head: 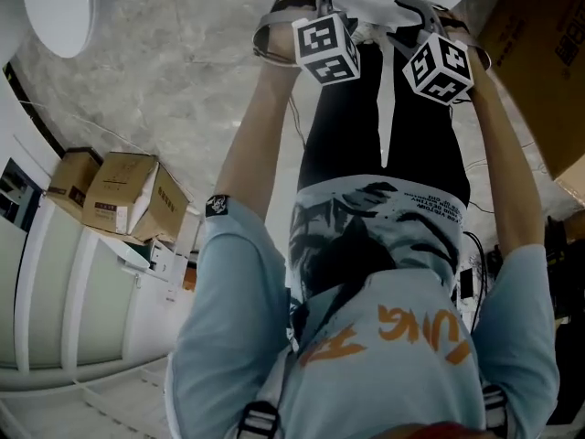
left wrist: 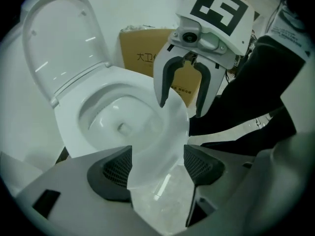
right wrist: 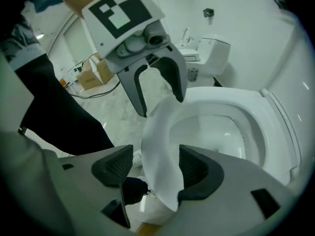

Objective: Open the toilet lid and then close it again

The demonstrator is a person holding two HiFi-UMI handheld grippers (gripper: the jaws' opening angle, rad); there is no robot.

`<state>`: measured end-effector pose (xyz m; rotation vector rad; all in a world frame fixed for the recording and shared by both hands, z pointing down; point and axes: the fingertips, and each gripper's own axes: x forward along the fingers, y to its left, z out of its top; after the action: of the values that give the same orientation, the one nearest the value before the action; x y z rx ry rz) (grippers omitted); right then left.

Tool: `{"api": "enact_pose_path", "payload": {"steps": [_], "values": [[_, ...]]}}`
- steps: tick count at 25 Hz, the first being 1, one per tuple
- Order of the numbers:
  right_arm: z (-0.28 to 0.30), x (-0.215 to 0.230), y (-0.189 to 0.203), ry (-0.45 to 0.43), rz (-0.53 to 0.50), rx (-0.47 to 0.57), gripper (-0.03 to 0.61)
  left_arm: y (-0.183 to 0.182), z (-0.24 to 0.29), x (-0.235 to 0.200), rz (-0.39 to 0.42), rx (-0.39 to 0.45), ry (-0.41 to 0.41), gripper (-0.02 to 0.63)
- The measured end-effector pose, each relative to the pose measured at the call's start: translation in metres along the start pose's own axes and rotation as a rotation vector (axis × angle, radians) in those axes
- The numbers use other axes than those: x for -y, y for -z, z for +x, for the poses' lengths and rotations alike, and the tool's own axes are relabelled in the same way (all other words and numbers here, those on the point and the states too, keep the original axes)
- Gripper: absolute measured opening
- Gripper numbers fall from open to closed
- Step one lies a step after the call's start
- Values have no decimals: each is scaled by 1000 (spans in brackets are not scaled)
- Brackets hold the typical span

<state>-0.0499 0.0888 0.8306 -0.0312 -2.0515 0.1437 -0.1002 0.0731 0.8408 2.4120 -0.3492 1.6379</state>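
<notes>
Grey marble floor [head: 183,90] surrounds the toilet [left wrist: 69,132]. Lid [left wrist: 59,43] stands raised at the toilet's back. Left claw [left wrist: 157,167], jaws wide apart, straddles the toilet's front rim [left wrist: 172,127]. Right claw [right wrist: 155,168], jaws likewise apart, straddles the same rim just beside the left one.

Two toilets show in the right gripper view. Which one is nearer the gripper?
The large toilet, its rim between the right gripper's open jaws; the other toilet stands far behind.
</notes>
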Motion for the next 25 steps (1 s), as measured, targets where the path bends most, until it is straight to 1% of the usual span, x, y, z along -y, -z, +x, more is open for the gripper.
{"api": "enact_pose_path", "payload": {"steps": [2,5,8,11,13,16,19,22,25], "values": [[16,-5,3,-25,-41,-18,316,-2,9,9,52,0,25,345],[35,-1,9,-45,-68,-37,322,0,22,14,112,-14,54,350],[45,5,17,-77,-81,-60,321,-1,31,10,145,-24,63,350],[46,11,23,-92,-120,-84,319,-5,33,5,181,-34,69,350],[46,4,23,-109,-137,-105,310,-3,31,9,220,-48,78,350],[50,-7,28,-161,-166,-155,300,3,34,18,263,-71,84,350],[53,-7,24,-171,-184,-193,295,8,34,14,281,-84,71,350],[40,-10,17,-177,-166,-149,293,6,28,12,316,-79,31,350],[22,-9,9,-187,-153,-100,293,-2,16,9,354,-56,-25,350]]}}
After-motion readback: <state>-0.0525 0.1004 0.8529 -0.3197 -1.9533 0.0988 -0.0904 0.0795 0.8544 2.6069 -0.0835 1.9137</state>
